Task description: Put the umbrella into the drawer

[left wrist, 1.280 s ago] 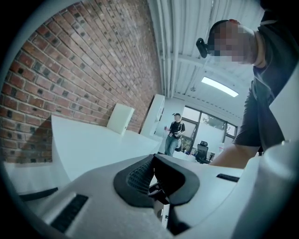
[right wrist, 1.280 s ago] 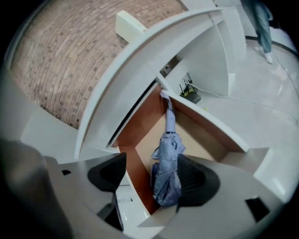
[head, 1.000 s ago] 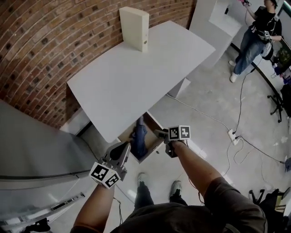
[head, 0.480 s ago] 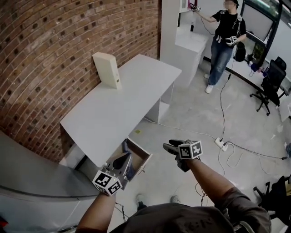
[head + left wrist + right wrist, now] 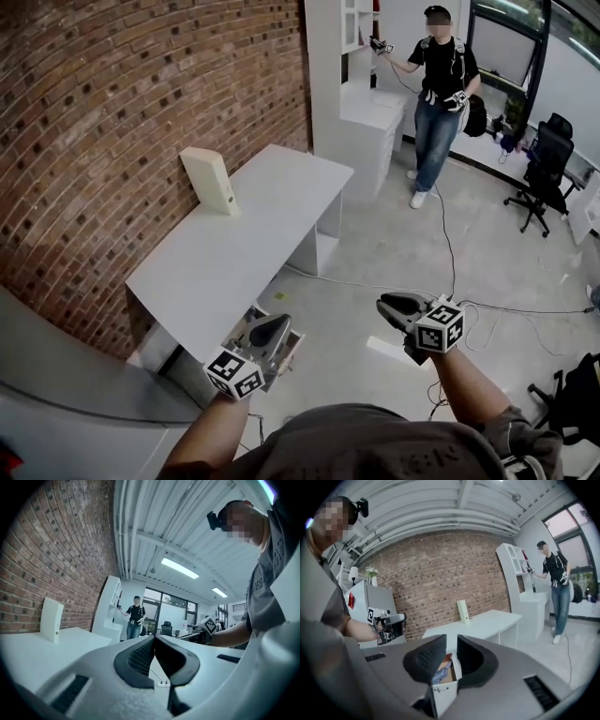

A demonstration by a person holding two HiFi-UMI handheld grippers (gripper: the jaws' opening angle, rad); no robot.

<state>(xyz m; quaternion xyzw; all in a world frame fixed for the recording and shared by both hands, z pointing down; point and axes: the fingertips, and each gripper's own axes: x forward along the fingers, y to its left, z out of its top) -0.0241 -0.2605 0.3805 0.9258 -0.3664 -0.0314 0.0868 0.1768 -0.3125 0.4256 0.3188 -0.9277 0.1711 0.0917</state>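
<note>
The blue umbrella (image 5: 440,671) lies inside the open white drawer (image 5: 444,689) under the desk; I see it through the gap of my right gripper (image 5: 451,649). In the head view the drawer (image 5: 294,341) is mostly hidden behind my left gripper (image 5: 277,326). The left gripper (image 5: 153,639) is shut, its pads touching at the tips with nothing in them. My right gripper (image 5: 383,303) hangs over the floor to the right of the drawer. Its jaws have just been closing, a narrow gap remains and nothing is between them.
A white desk (image 5: 244,234) stands along the brick wall (image 5: 112,122) with a cream box file (image 5: 211,180) upright on it. A white shelf unit (image 5: 349,84), a standing person (image 5: 437,103), an office chair (image 5: 546,159) and floor cables (image 5: 450,272) lie beyond.
Both grippers have lifted up and away from the drawer, and the head view has tilted up into the room. The right gripper has swung right and its jaws have narrowed.
</note>
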